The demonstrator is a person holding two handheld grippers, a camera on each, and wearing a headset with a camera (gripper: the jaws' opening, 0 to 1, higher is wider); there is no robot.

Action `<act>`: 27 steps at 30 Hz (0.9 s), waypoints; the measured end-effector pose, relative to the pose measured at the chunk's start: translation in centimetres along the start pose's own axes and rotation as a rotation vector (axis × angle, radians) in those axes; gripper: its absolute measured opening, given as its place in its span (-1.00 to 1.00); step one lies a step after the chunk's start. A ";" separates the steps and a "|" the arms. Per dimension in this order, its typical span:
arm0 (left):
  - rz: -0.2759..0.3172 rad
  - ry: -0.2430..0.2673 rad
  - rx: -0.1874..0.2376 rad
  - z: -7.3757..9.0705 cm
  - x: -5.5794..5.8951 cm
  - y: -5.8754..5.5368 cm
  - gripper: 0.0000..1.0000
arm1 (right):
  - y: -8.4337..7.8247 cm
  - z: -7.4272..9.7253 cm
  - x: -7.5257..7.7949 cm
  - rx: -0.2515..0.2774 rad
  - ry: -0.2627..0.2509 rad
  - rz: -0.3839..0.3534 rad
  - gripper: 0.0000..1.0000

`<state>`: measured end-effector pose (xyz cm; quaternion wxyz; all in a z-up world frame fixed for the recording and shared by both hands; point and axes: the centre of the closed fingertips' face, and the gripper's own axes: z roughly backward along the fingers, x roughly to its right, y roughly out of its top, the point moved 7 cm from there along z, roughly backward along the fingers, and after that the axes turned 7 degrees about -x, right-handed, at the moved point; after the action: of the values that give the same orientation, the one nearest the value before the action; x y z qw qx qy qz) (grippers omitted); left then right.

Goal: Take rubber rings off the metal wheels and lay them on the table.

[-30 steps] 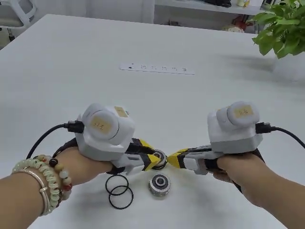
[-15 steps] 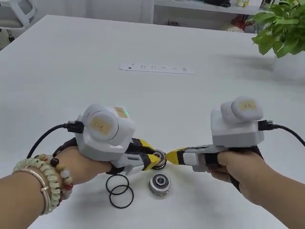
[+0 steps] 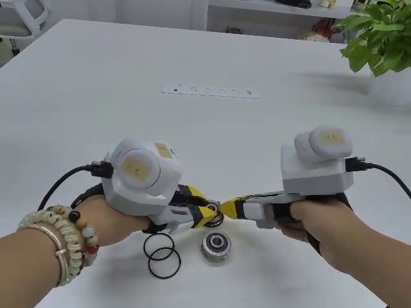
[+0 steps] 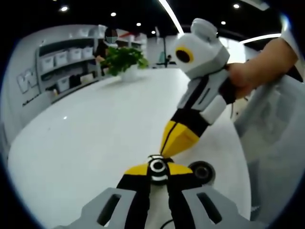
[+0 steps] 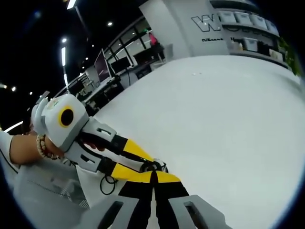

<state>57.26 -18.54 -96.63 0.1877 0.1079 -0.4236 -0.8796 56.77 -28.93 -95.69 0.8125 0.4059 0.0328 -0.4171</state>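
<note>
My left gripper [image 3: 207,216] is shut on a small metal wheel [image 3: 215,217] and holds it just above the white table [image 3: 128,83]. In the left gripper view the wheel [image 4: 158,170] sits between the yellow tips. My right gripper [image 3: 225,206] comes in from the right with its jaws together, its tips touching the wheel's rim [image 5: 156,165]. Whether a rubber ring is pinched there I cannot tell. A second metal wheel [image 3: 216,246] lies flat on the table below them. Two black rubber rings [image 3: 161,254] lie overlapping to its left.
A white power strip [image 3: 212,91] lies further back on the table. A potted plant [image 3: 379,35] stands at the far right corner. Black cables trail from both grippers. A beaded bracelet [image 3: 61,247] is on the left wrist.
My right gripper has moved left and slightly up, closing the small gap until its tips touch the held wheel. The left gripper, table wheel and rings stay put.
</note>
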 end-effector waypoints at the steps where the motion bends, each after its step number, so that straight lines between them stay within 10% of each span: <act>1: 0.000 0.000 0.000 0.0 0.0 0.0 -0.74 | 0.1 0.0 -0.1 0.001 0.002 0.004 -1.00; 4: 0.001 0.001 0.000 0.0 0.0 0.0 -0.74 | 1.4 0.0 -1.6 0.113 0.108 -0.007 -1.00; 6: 0.006 0.002 0.002 0.0 0.0 0.0 -0.74 | 1.1 0.4 -1.1 0.034 0.035 0.000 -1.00; 7: 0.003 0.002 0.003 0.0 0.0 0.0 -0.74 | 1.5 0.3 -0.8 0.078 -0.006 0.077 -1.00; 27: 0.020 -0.075 -0.007 1.2 0.7 0.8 -0.41 | 0.5 0.7 0.8 0.026 -0.033 -0.006 -1.00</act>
<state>56.44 -18.44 -95.28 0.1808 0.0702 -0.4284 -0.8825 57.45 -29.80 -95.25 0.8062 0.4095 0.0150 -0.4267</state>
